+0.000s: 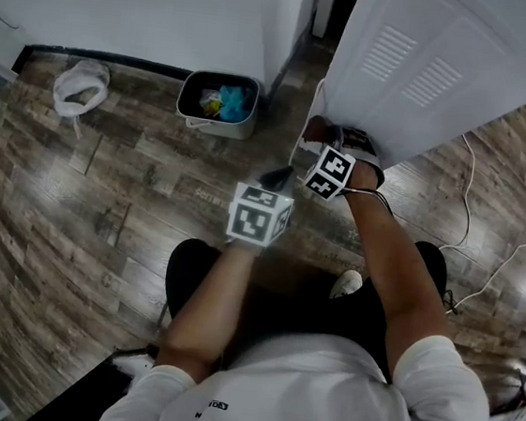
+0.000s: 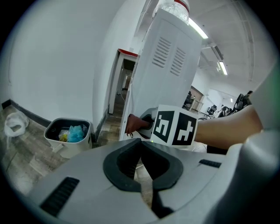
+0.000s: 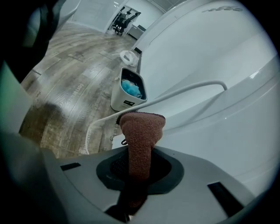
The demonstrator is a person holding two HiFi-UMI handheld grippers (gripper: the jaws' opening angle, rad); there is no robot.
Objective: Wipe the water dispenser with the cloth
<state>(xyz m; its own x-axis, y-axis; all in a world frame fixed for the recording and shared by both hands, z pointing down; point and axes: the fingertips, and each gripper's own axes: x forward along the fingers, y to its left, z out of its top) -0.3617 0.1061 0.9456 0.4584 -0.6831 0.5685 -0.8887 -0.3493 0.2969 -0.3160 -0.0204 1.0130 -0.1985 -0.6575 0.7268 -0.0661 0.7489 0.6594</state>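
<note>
Low on the white water dispenser (image 1: 448,75), at the corner of its vented panel, the wiping seems to be in hand. On the wooden floor (image 1: 104,196) a trash bin (image 1: 218,104) stands near, not in the way. A white cable (image 3: 175,94) runs just beside this corner and could catch. The brown cloth (image 3: 141,131) is clamped in the right claw (image 3: 139,159), its tip at the panel. The left claw (image 2: 141,144) is closed and empty. Next, I judge, the cloth must press flat and slide along the panel.

One dispenser (image 1: 448,75), one cloth (image 3: 140,131), one bin (image 1: 220,127)
</note>
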